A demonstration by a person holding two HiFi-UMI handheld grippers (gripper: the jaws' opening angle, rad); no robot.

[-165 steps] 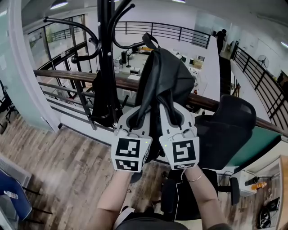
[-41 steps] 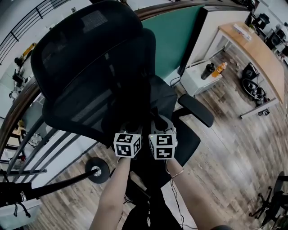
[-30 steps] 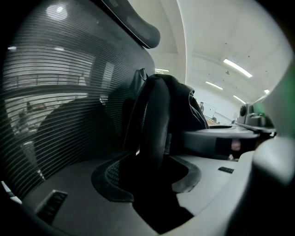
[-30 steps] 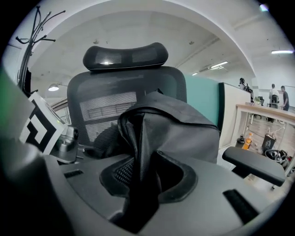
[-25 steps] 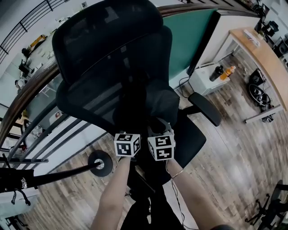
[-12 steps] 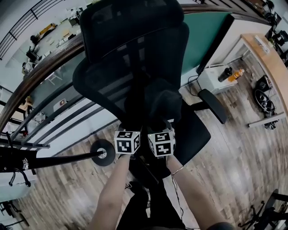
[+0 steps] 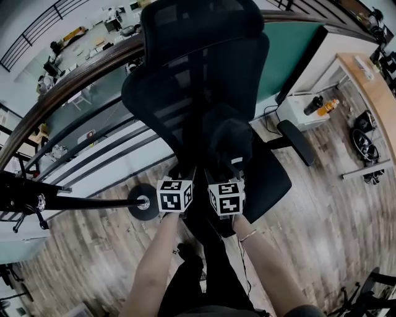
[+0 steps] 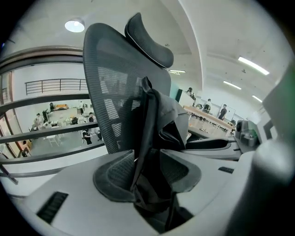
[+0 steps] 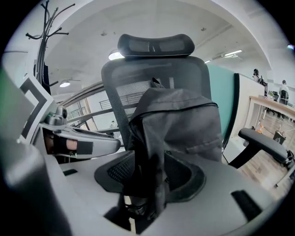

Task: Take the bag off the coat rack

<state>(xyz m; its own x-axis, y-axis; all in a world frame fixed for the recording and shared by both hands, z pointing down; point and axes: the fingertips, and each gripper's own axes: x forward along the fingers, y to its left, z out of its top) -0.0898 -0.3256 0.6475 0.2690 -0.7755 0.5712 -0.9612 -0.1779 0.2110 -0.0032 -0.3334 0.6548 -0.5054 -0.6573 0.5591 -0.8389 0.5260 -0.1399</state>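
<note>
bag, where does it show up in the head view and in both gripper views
Head view: the bag is a dark lump at picture centre, in front of the chair back.
Left gripper view: centre, the bag is bunched against the mesh chair back.
Right gripper view: centre right, the bag is grey and covers the lower chair back.
Shared landmark: the chair headrest, above the bag in every view.

The 2 forearms (image 7: 151,260) reach forward side by side. The left gripper (image 8: 147,161) clamps the bag (image 8: 148,120) strap. The right gripper (image 9: 150,166) has just been opening its jaws, with bag fabric loose between them.
</note>
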